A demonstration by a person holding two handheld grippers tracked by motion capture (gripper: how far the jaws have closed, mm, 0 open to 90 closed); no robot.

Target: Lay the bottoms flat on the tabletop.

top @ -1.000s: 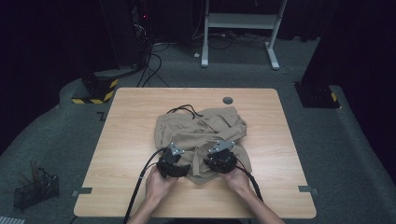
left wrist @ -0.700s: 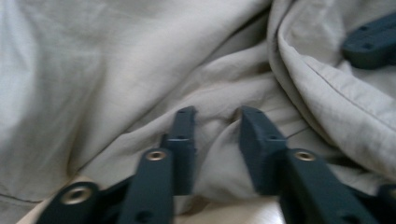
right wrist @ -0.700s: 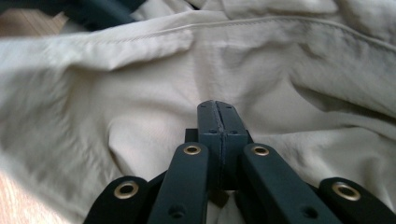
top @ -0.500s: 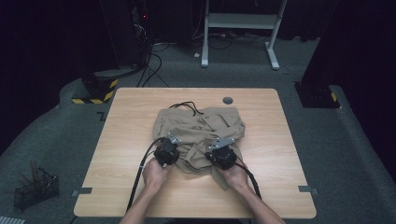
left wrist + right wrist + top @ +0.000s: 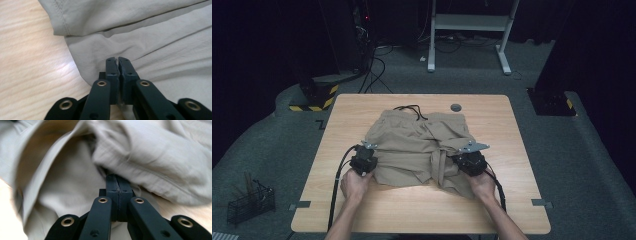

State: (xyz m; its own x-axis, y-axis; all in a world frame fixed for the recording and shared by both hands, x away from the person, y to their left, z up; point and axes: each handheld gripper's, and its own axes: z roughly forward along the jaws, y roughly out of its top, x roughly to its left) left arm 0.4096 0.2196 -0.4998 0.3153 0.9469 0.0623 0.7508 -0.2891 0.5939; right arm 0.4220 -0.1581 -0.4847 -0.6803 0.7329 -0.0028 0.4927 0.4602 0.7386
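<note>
A pair of khaki shorts (image 5: 412,145) lies spread in the middle of the wooden table (image 5: 362,210), waistband and black drawstring (image 5: 412,109) at the far side. My left gripper (image 5: 373,154) sits at the shorts' left edge. Its jaws have just been closing, and in the left gripper view a thin fold of the shorts (image 5: 162,37) is pinched at the left gripper's tips (image 5: 117,59). My right gripper (image 5: 458,158) is at the right side. In the right gripper view the right gripper (image 5: 115,176) is shut, its tips buried under a bunched fold of the shorts (image 5: 155,157).
A round grey grommet (image 5: 455,107) sits in the table's far edge. Bare wood runs along the near side and both flanks. On the floor are a wire basket (image 5: 249,202) at the left, a black-and-yellow base (image 5: 312,97) and a white desk frame (image 5: 467,25) beyond.
Both hands have drawn apart, the left one to the left and the right one to the right. The shorts now lie wider and flatter between them.
</note>
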